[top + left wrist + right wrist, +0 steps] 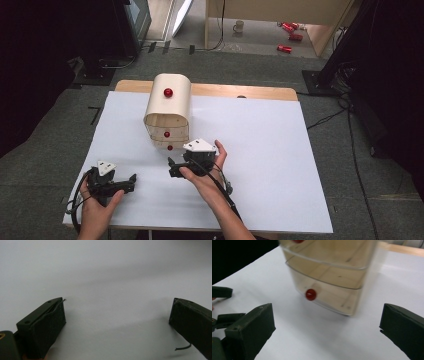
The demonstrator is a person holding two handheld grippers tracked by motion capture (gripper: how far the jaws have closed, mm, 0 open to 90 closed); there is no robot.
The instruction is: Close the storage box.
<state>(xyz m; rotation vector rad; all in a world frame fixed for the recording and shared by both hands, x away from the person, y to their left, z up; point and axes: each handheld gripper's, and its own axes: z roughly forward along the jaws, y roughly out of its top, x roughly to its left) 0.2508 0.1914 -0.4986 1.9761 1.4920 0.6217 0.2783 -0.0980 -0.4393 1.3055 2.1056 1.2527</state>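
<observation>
While the right gripper (172,167) rests with jaws spread and empty just before the drawer unit (167,112) at the table's (280,150) rear, the left gripper (131,180) sits nearer, likewise spread

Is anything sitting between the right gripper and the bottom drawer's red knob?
Nothing visible. The right gripper is open, facing the bottom drawer's red knob, with bare white table between them.
</observation>
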